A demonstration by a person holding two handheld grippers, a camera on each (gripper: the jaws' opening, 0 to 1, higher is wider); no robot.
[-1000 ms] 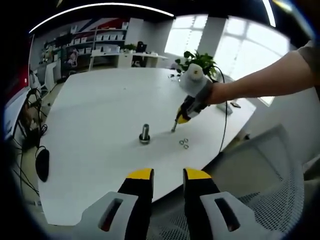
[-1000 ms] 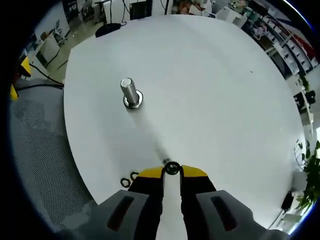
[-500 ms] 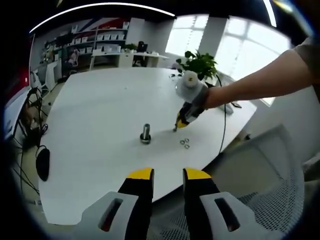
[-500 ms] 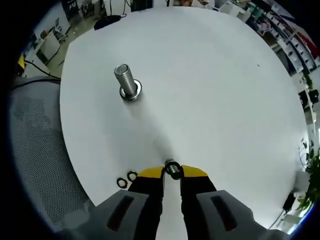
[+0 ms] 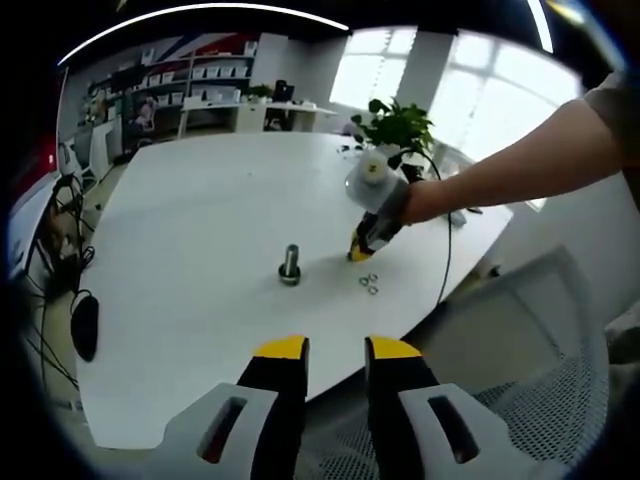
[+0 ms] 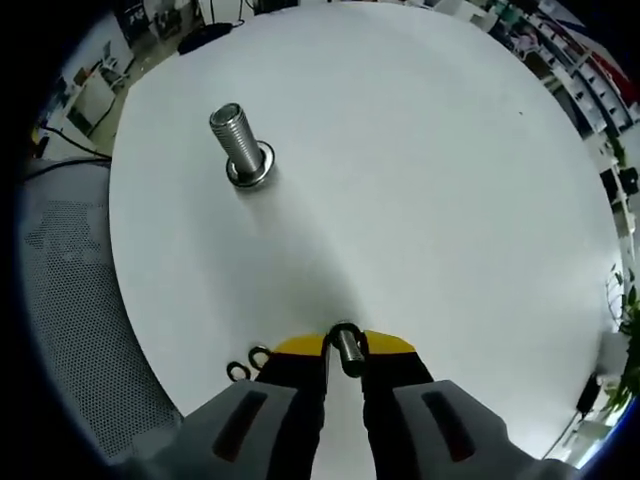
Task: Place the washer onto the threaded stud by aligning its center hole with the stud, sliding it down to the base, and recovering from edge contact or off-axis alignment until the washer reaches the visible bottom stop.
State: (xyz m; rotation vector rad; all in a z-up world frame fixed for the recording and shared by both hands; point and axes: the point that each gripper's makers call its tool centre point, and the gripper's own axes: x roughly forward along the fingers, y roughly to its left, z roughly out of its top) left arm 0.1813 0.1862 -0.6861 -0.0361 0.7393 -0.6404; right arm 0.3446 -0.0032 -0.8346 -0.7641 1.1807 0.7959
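R gripper [image 6: 344, 350] has its fingers [image 6: 300, 347] clenched on the washer [image 6: 343, 340], which sits edge-up btwn the yellow tips, prob. so the center hole can be turned toward the stud w/o regripping. It's held clear of the counter [image 6: 430, 180], w/ the threaded stud [image 6: 238, 145] well apart, up and to the left in the right gripper view; stud stands upright on its wide base, w/ what looks like a washer already at the bottom, though too small to be sure. Two spare washers [image 6: 248, 362] lie on the counter just beside the R fingers, near the edge, handy for later picks. L gripper [image 5: 335, 350] hangs back over the counter edge, fingers apart and grasping nothing, seemingly just watching: its view has stud [image 5: 290, 264], spare washers [image 5: 369, 285] and R gripper [image 5: 362, 246] in frame. A mesh chair [image 5: 560, 330] sits beside the counter.
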